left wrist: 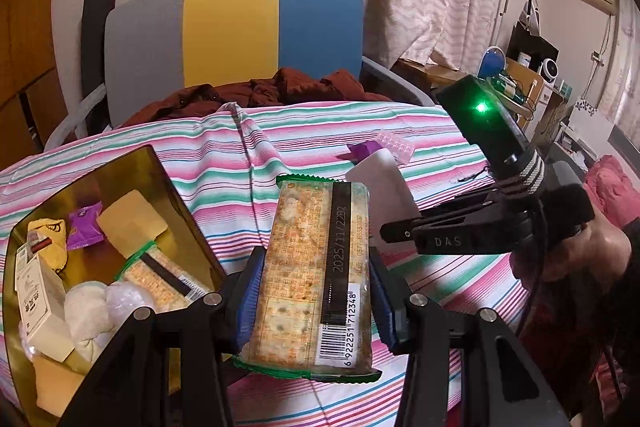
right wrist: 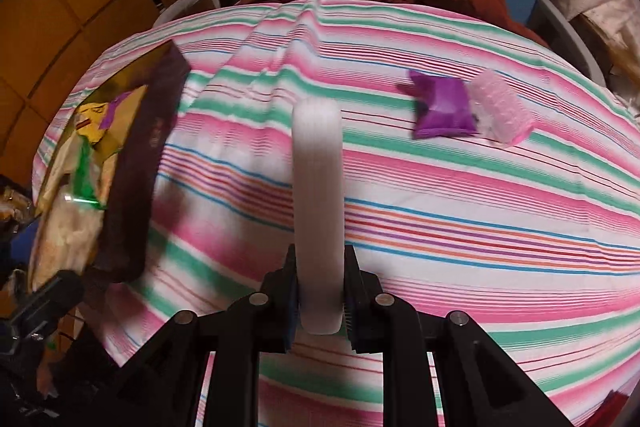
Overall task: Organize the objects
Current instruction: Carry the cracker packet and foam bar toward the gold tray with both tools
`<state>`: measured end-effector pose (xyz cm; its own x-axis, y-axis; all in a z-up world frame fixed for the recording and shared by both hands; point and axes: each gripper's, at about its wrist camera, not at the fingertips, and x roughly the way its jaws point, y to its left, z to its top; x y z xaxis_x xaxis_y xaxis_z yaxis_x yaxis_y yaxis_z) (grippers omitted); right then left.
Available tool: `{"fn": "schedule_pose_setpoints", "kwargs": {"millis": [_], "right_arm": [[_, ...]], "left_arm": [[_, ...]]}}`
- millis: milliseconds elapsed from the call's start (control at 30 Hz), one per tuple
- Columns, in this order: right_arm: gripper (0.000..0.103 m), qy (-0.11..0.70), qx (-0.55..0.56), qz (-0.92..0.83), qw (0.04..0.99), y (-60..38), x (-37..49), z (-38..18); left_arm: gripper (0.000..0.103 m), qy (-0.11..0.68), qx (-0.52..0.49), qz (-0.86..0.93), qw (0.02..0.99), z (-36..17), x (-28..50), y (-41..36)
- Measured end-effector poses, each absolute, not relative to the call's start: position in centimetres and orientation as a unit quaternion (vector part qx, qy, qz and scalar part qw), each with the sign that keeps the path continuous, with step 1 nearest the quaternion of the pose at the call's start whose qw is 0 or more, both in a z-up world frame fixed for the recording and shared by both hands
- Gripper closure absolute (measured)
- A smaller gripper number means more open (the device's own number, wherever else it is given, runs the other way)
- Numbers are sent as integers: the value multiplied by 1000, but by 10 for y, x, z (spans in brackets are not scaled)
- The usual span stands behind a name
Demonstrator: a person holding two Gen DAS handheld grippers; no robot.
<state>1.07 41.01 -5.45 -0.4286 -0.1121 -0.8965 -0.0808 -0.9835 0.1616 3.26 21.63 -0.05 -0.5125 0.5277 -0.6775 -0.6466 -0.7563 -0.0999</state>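
In the left wrist view, the left gripper [left wrist: 316,291] was clamped on a cracker packet [left wrist: 316,279], its blue pads pressing both long sides, and held it above the striped tablecloth [left wrist: 420,123] just right of the gold-lined box [left wrist: 176,195]. The box already held one more cracker packet [left wrist: 160,275], a purple sachet [left wrist: 84,223], a small white carton [left wrist: 40,303], a pale yellow block [left wrist: 132,223], a yellow pouch and some white wrapped lumps that were hard to tell apart. To the right, the right gripper [left wrist: 390,229] carried a flat white block [left wrist: 384,183], and a second purple sachet [left wrist: 360,151] and one pink bubble-textured piece [left wrist: 396,145] lay on the cloth beyond. In the right wrist view, blurred by motion, the right gripper [right wrist: 322,301] was closed on the white block [right wrist: 318,195], held on edge above the cloth [right wrist: 460,227], with the box [right wrist: 136,163] well to its left. The purple sachet [right wrist: 442,105] and pink piece [right wrist: 502,113] lay touching, well apart from the box. By my reckoning the sorting was more than half done: two things in hand and two loose on the cloth remained to go in.
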Motion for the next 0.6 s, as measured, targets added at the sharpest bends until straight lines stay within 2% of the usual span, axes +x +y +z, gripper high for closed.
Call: {"fn": "schedule_pose_setpoints", "kwargs": {"millis": [600], "right_arm": [[84, -115, 488, -861, 90, 322, 7, -27]], "left_arm": [[55, 21, -361, 899, 246, 7, 6, 122]]}}
